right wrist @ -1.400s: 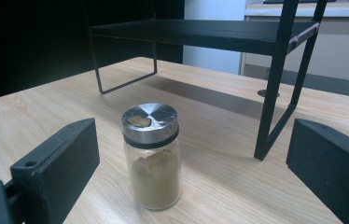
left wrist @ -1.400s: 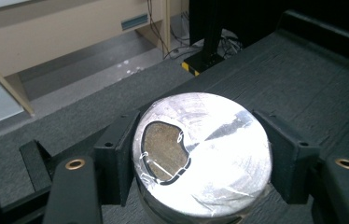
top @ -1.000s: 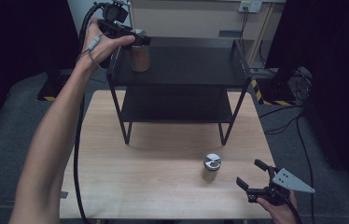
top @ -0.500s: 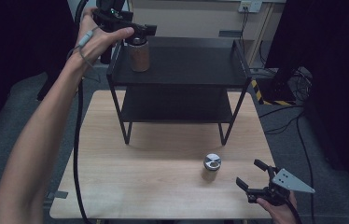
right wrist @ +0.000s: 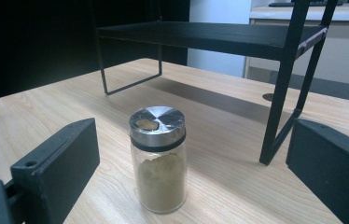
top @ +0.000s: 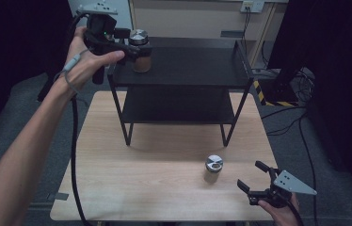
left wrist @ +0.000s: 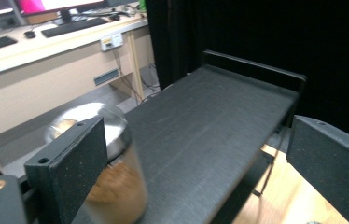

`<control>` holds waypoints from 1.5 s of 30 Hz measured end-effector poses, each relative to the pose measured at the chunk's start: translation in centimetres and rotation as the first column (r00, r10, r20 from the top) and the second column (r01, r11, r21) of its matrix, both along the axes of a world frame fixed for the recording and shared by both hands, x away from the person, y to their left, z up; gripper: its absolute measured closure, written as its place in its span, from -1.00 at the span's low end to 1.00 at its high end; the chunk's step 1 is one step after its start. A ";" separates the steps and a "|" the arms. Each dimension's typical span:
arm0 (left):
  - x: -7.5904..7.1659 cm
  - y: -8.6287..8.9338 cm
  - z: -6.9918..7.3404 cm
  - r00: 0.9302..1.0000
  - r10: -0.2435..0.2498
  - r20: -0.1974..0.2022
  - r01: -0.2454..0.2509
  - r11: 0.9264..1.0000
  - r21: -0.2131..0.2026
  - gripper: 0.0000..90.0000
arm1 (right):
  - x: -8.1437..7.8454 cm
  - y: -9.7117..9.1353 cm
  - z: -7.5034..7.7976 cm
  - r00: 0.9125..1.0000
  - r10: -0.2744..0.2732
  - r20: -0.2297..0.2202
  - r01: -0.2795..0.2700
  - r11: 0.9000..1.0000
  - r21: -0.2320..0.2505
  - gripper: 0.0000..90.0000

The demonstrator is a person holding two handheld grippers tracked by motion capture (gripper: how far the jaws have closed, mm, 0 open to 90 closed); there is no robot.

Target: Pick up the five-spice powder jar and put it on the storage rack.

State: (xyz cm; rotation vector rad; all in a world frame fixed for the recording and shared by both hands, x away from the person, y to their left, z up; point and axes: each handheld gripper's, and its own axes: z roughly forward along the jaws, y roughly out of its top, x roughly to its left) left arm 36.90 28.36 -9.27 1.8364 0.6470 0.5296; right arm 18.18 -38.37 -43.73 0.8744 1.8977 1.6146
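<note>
**Second jar waits on the table; first jar set on the rack**

Nearest the person, the right gripper (top: 258, 181) hangs low at the table's front right corner, jaws spread and empty. The table jar (top: 214, 168), with a metal lid and tan powder inside, stands upright just ahead of those jaws, apart from them.

Behind it, the rack (top: 240, 61) stands across the middle of the table (top: 117, 179). The shelf jar (top: 140, 56) stands upright at the left end of the top shelf. The left gripper (top: 134, 47) is beside this jar; its jaws have just been opening and are now released, with the jar against the inner side of the left jaw, not gripped.

Risks, as judged from here:
- The shelf jar stands near the shelf's left edge. A sideways withdrawal of the left gripper could drag or tip it off.
- A skewed approach by the right gripper could knock the table jar over before the jaws seat on it.

View differences:
- The right gripper view shows the powder level and a lid opening on the table jar (right wrist: 157, 156); the high view gives its place relative to the rack.
- The left gripper view shows the shelf jar (left wrist: 112, 182), blurred, close to the jaw; from above, hand and gripper partly cover that gap.
</note>
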 end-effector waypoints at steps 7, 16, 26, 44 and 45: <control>-1.9 -0.3 -1.9 0.996 -0.093 0.011 0.093 0.996 0.012 -0.90 | 0.0 0.1 0.0 1.000 0.002 -0.002 -0.002 1.000 -0.003 -0.93; -4.3 -1.6 -4.7 0.987 -0.160 0.029 0.159 0.987 0.034 -0.90 | 0.0 0.1 0.1 1.000 0.001 -0.001 -0.001 1.000 -0.005 -0.93; -5.8 -2.7 -7.8 0.977 -0.213 0.034 0.210 0.975 0.073 -0.90 | 0.0 0.1 0.1 1.000 0.001 -0.003 -0.001 1.000 -0.007 -0.93; -8.2 -2.2 -17.1 0.986 -0.166 -0.001 0.166 0.982 0.086 -0.89 | 0.0 0.2 0.1 1.000 0.000 -0.003 0.000 1.000 -0.011 -0.93; -8.3 -2.1 -17.5 0.987 -0.162 -0.005 0.162 0.984 0.078 -0.89 | 0.0 0.2 0.1 1.000 -0.001 -0.002 0.001 1.000 -0.011 -0.93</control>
